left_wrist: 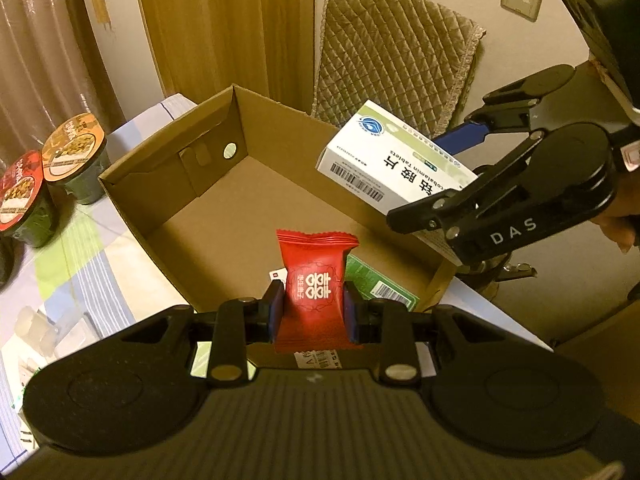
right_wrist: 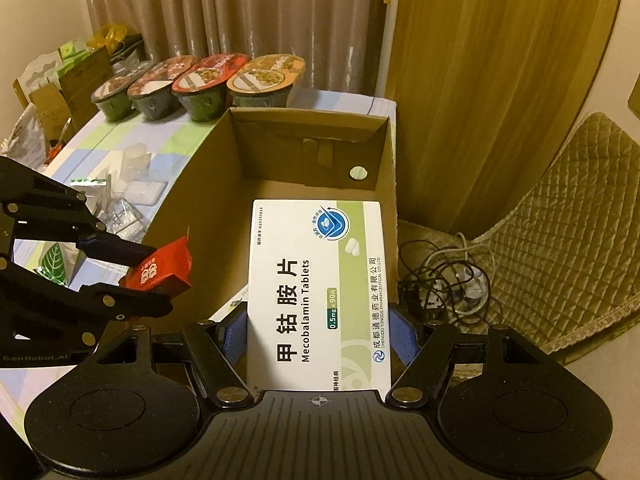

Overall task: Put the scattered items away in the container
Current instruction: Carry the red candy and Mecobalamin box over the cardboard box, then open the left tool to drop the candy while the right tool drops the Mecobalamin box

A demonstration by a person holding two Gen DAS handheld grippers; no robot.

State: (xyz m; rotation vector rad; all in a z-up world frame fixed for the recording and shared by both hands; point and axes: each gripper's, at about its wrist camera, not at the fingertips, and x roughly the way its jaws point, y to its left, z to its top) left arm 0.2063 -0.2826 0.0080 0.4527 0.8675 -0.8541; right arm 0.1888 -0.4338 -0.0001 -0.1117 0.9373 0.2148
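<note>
Cardboard, brown and open-topped, the container box (left_wrist: pixel 208 184) already holds a green packet (left_wrist: pixel 380 284). Left gripper (left_wrist: pixel 314 312) jaws clamp a red sweet wrapper (left_wrist: pixel 316 280) above it; right gripper (right_wrist: pixel 316 336) jaws clamp a white tablet carton (right_wrist: pixel 316 292) above it. Clutter on the desk (right_wrist: pixel 168 136) looks left to collect.

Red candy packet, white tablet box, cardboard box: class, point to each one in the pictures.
red candy packet (left_wrist: pixel 316 280), left wrist view, printed front.
white tablet box (right_wrist: pixel 320 292), right wrist view, top face.
cardboard box (left_wrist: pixel 168 152), left wrist view, left wall.
</note>
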